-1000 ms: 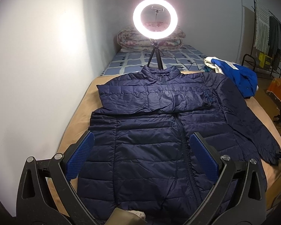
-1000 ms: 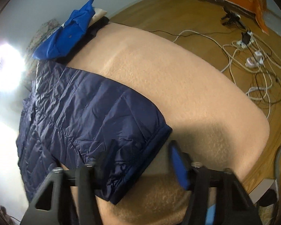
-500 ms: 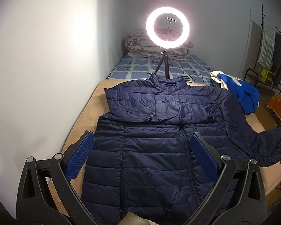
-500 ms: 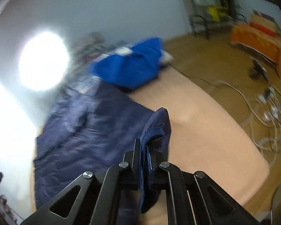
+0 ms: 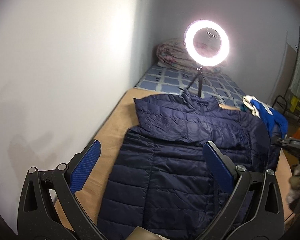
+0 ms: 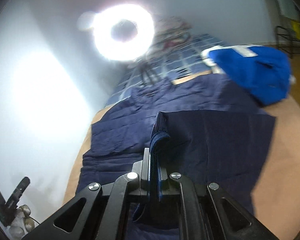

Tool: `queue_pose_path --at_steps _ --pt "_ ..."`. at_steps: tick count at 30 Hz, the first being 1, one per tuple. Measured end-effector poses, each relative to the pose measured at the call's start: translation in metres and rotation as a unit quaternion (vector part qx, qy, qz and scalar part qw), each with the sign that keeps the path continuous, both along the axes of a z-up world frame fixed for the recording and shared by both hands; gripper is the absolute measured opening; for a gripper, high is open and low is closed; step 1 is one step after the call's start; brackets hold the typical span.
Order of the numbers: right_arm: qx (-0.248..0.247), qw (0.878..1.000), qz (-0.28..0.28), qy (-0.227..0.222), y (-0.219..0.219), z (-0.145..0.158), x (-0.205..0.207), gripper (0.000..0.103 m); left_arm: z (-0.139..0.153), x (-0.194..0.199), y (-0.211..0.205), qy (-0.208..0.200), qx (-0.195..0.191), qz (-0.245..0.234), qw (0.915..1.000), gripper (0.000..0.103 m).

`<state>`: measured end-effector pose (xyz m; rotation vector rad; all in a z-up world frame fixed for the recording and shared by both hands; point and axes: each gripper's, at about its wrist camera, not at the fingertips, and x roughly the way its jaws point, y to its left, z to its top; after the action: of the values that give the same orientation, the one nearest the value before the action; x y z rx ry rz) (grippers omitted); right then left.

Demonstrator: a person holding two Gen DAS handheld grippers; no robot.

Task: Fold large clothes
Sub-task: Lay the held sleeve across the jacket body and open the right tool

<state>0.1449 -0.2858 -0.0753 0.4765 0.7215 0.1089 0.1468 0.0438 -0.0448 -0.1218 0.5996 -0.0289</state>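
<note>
A navy quilted puffer jacket [image 5: 176,156] lies front up on a tan blanket-covered bed [image 5: 110,132], collar toward the ring light. One sleeve is folded across its chest. My left gripper [image 5: 150,168] is open and empty, held above the jacket's lower part. My right gripper [image 6: 153,160] is shut on the cuff of the jacket's other sleeve [image 6: 160,132] and holds it lifted over the jacket body [image 6: 118,132]. The right gripper also shows at the right edge of the left wrist view [image 5: 290,142].
A lit ring light on a tripod [image 5: 207,46] stands at the head of the bed. A blue and white garment [image 5: 270,116] lies at the bed's right side, also in the right wrist view [image 6: 254,66]. A wall [image 5: 60,70] runs along the left.
My right gripper shut on the sleeve cuff, lifted it off the blanket and carried it over the jacket. The left gripper rose and shifted left, still open.
</note>
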Motion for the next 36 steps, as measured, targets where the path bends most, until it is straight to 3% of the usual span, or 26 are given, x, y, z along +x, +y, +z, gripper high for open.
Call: queue_pose_path --at_steps 7,13,20,24,36 --pt "-0.030 0.998 0.057 0.023 0.067 -0.027 0.078 0.003 -0.001 0.008 0.017 0.013 -0.029 0.020 0.9993 0.103" --pt "-0.049 0.994 0.084 0.044 0.108 -0.051 0.136 0.003 0.000 0.007 0.016 0.013 -0.031 0.019 0.9993 0.103" --pt "-0.068 0.990 0.122 0.032 0.165 -0.047 0.198 0.002 0.005 0.007 0.019 0.005 -0.040 0.024 0.9989 0.103" --pt "-0.090 0.984 0.151 0.014 0.199 -0.043 0.231 0.002 0.004 0.007 0.020 0.001 -0.025 0.038 0.9989 0.103" --pt "-0.100 0.981 0.165 0.020 0.224 -0.070 0.318 0.002 0.003 0.012 0.036 0.002 -0.034 0.070 0.9970 0.103"
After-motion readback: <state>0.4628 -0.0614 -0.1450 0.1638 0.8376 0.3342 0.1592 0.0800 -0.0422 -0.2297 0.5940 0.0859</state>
